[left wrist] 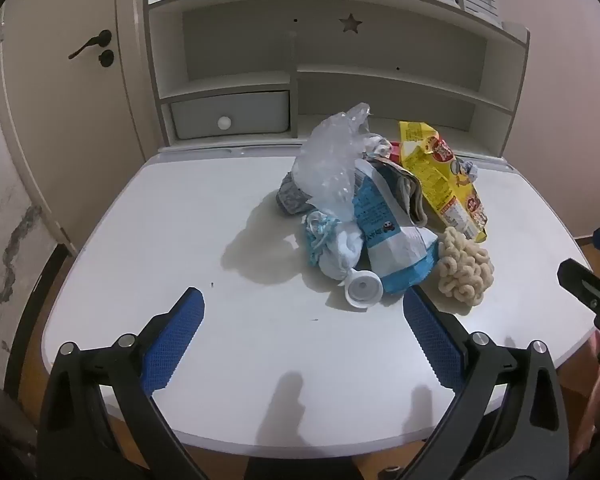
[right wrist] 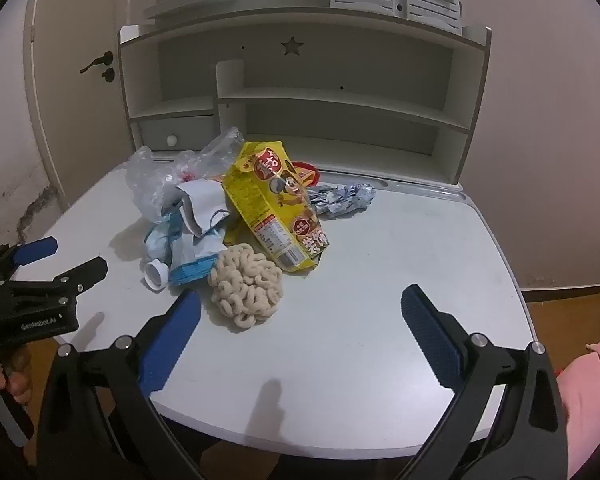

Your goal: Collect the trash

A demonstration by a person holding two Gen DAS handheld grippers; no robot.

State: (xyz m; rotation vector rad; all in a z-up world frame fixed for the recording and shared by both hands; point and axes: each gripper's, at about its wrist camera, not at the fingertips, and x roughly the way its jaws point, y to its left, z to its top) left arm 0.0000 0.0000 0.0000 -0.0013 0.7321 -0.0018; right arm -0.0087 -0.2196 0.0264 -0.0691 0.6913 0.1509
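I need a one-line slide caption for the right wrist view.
Open right gripper hovers over a white desk before a trash pile: yellow snack bag, beige scrubber, clear plastic bag.

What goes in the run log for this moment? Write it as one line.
stage: approach | left gripper: open, empty | right gripper: open, empty | trash pile: untouched on desk | nearest: beige scrunchie

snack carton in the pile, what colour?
Yellow carton, red and brown print; clearest in the right wrist view.
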